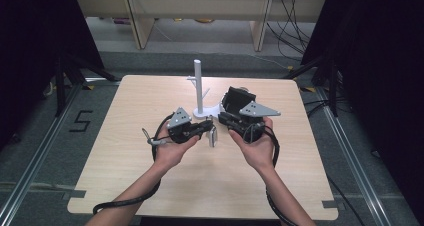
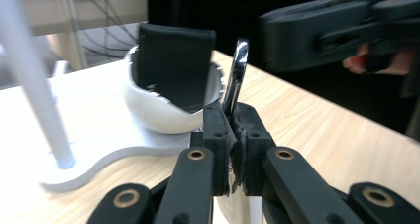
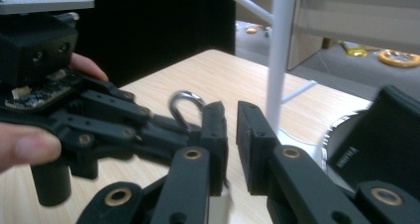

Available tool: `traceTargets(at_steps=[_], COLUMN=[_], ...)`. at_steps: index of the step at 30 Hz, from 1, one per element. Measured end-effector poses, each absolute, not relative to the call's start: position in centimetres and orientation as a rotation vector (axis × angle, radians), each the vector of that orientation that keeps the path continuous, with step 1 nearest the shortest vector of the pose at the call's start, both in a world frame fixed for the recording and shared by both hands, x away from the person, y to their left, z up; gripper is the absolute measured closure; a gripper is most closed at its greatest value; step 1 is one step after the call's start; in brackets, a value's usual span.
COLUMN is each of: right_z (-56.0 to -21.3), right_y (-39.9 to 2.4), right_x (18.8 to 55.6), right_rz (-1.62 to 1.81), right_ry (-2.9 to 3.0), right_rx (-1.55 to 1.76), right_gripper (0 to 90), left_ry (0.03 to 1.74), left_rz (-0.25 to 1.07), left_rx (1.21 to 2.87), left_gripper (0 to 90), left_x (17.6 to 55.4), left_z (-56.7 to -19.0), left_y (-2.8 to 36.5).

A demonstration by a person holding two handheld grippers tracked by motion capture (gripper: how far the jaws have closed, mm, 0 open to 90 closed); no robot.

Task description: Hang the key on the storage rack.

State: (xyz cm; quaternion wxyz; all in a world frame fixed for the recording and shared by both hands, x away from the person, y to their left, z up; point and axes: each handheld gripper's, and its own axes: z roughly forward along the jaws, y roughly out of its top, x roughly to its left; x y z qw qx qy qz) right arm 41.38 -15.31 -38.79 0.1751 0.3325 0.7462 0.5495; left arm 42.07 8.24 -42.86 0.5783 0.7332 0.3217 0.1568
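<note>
Passing a small metal ring (image 2: 236,80) between two grippers above the worktop (image 1: 150,176).

The left gripper (image 2: 232,122) has its fingers clamped tight on the ring, beside the white peg stand (image 1: 198,88). The right gripper (image 3: 230,135) stands slightly parted, holding nothing. Judging by this, the handover looks done; hanging the ring on a peg is probably left.

2 claws (image 1: 207,127) (image 1: 223,117), 1 white stand (image 1: 198,88), 1 metal ring (image 2: 236,76).

The white stand's (image 2: 29,85) top is cut off; the left tool (image 2: 232,135) hides the metal piece's (image 2: 236,70) lower end.
</note>
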Motion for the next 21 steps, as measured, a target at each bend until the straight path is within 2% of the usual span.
traceTargets(at_steps=[4,15,21], right_z=[-39.1,-41.7,-43.9], right_y=[-17.0,-22.4,-25.0], right_x=[41.4,40.2,39.6], right_rz=[1.546,1.412,1.372], right_ry=[2.089,1.999,1.953], right_rx=[0.967,1.132,1.222], right_gripper=[79.6,63.4,60.3], left_ry=[0.785,0.871,0.918], left_rz=[0.398,0.517,0.573], left_rx=[1.711,1.694,1.682], left_gripper=[84.6,84.6,84.6], left_x=[42.1,42.6,43.0], left_z=[-43.0,-42.8,-42.8], left_y=[9.3,12.2,13.5])
